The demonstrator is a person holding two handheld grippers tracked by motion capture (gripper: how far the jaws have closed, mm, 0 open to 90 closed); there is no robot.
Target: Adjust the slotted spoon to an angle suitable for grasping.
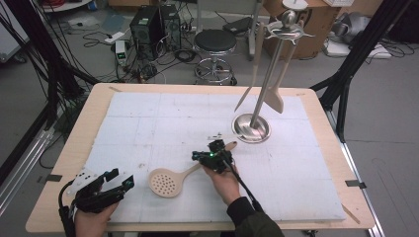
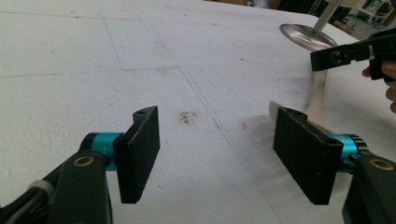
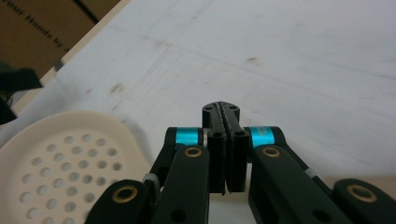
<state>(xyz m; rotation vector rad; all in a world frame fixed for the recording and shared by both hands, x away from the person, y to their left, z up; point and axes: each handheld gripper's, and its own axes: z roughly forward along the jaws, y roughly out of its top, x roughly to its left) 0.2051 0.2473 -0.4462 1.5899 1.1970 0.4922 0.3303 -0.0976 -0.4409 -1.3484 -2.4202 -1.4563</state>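
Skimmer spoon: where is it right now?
High view: the skimmer spoon lies flat on the white foam board, front centre, between the left gripper and the right gripper, which sits over its handle.

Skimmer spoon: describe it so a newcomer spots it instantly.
On the white foam board, look near the front edge, left of the metal utensil stand. The skimmer spoon lies flat there, cream-coloured, its round head full of holes; the other cream utensils hang from the stand.

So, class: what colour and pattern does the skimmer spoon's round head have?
Cream skimmer head, dotted with round holes; clearest in the right gripper view.
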